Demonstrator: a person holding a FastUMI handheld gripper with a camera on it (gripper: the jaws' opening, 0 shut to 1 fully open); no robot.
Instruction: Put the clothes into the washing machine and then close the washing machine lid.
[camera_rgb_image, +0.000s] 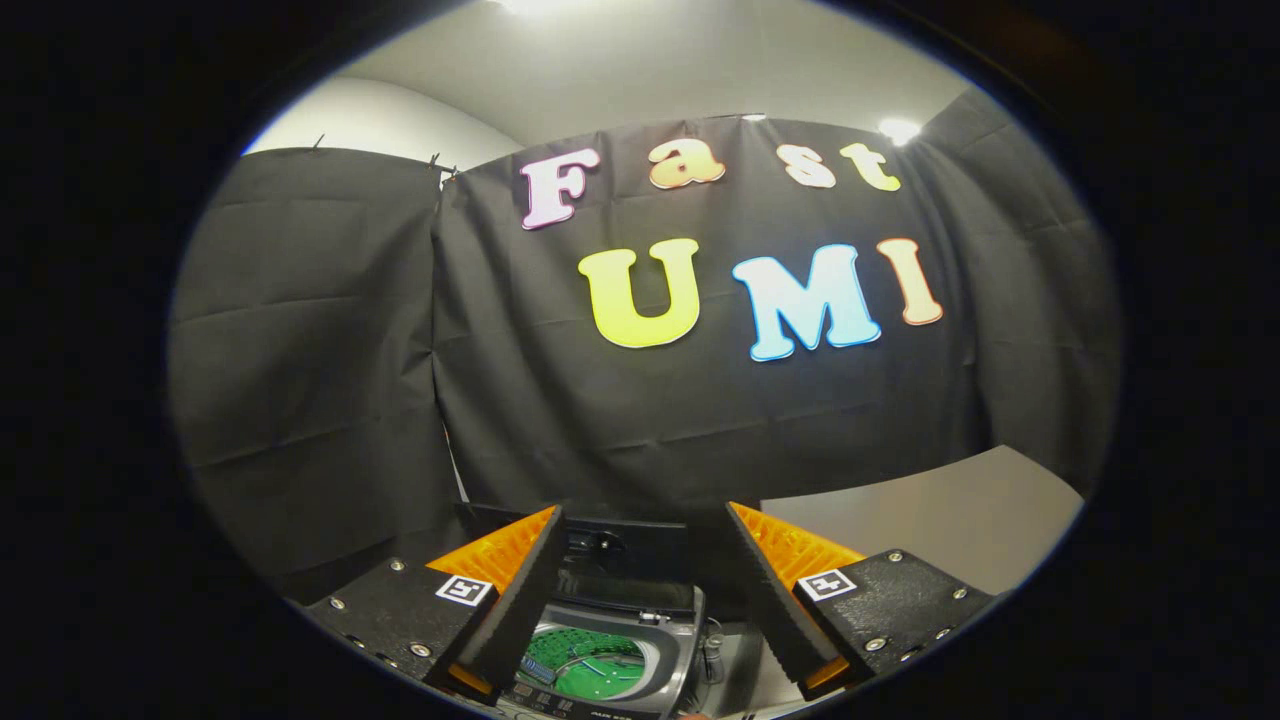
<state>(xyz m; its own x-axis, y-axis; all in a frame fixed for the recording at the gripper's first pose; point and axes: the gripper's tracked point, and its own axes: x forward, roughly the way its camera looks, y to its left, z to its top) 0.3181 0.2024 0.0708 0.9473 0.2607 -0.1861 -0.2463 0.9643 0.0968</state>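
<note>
My gripper (645, 530) is open, its two fingers spread wide with nothing held between them. Below and between the fingers stands a small toy washing machine (610, 650). Its dark lid (625, 550) is raised upright at the back, and the round drum opening (590, 668) shows a green inside. I see no clothes in this view. The machine sits well below the fingertips, which point toward the black cloth wall beyond.
A pale tabletop (950, 520) stretches to the right of the machine, behind the right finger. The black cloth wall (500, 400) closes off the back and left side close behind the washing machine.
</note>
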